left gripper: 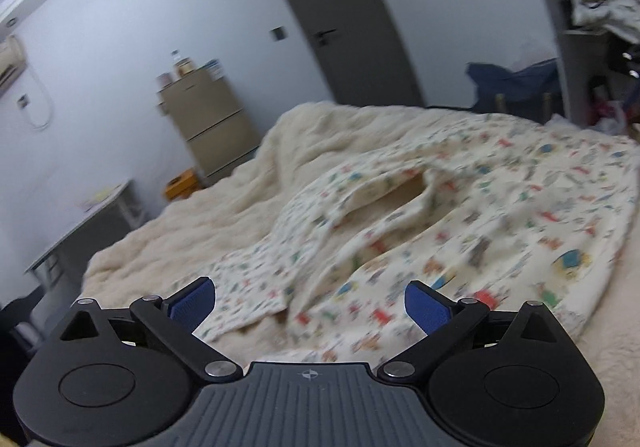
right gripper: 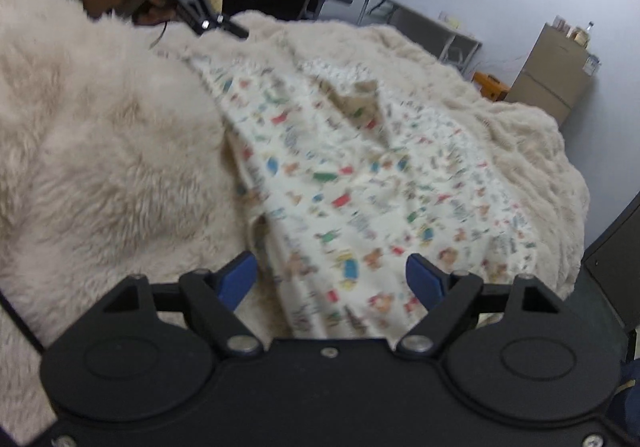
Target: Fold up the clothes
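A cream garment (left gripper: 440,227) printed with small colourful figures lies rumpled on a fluffy cream blanket (left gripper: 180,231) covering the bed, with an opening gaping near its middle. My left gripper (left gripper: 308,305) hovers over the garment's near edge, its blue pads (left gripper: 192,303) wide apart and nothing between them. In the right wrist view the same garment (right gripper: 360,187) stretches away from my right gripper (right gripper: 331,282). That gripper is open above the cloth's near hem and its pads do not press on it. Across the blanket (right gripper: 100,147), a hand holds the left gripper (right gripper: 240,9) above the garment's far end.
A beige cabinet (left gripper: 212,127) with jars on top stands by the wall, next to an orange box (left gripper: 182,185) and a grey desk (left gripper: 80,231). A grey door (left gripper: 344,19), a dark blue bag (left gripper: 516,79) and shelves piled with clothes (left gripper: 600,7) lie beyond the bed.
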`<state>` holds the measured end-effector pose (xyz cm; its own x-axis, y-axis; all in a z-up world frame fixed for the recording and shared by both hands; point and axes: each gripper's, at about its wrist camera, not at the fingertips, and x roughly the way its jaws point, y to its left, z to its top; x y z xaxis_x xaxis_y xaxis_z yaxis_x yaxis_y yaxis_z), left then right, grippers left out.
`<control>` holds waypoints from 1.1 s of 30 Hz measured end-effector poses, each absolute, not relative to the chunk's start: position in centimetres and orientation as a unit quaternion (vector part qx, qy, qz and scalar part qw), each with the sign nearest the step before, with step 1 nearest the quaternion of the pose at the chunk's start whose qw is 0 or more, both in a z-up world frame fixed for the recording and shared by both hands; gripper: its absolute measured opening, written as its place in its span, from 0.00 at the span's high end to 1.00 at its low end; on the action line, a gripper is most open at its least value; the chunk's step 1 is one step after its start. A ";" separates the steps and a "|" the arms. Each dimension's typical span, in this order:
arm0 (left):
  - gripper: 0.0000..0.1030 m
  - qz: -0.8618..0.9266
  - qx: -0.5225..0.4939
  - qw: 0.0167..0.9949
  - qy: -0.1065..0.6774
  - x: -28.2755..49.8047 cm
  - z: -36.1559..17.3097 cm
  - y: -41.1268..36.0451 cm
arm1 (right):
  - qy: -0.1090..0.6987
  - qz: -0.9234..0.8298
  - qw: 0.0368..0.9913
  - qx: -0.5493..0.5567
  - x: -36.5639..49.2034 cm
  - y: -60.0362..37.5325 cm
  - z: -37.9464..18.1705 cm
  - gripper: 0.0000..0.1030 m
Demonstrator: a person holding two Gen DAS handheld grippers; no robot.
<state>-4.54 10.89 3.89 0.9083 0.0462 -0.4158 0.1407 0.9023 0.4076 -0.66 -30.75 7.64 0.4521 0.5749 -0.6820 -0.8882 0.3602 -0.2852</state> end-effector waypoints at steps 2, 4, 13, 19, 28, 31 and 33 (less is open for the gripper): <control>0.03 -0.019 0.197 0.957 0.211 -4.9 3.6 11.0 | 0.253 0.465 0.780 -0.334 -0.9 -29.9 6.7 0.22; 0.03 -0.028 0.183 0.959 0.214 -5.2 2.7 10.3 | 0.253 0.462 0.778 -0.342 -1.4 -29.8 6.2 0.22; 0.03 -0.032 0.202 0.954 0.220 -5.8 1.7 9.4 | 0.248 0.463 0.767 -0.369 -2.7 -30.5 5.8 0.22; 0.03 -0.049 0.200 0.954 0.218 -6.6 2.0 9.7 | 0.256 0.452 0.759 -0.392 -2.7 -30.6 5.2 0.22; 0.01 -0.131 0.318 0.905 0.249 -11.8 -0.3 11.5 | 0.257 0.426 0.760 -0.419 -1.7 -29.8 3.8 0.21; 0.01 -0.135 0.339 0.890 0.272 -12.3 -2.1 11.9 | 0.253 0.425 0.758 -0.425 -1.8 -29.8 3.9 0.21; 0.01 -0.131 0.326 0.889 0.293 -11.5 -3.5 12.2 | 0.250 0.424 0.756 -0.432 -1.9 -29.7 3.9 0.21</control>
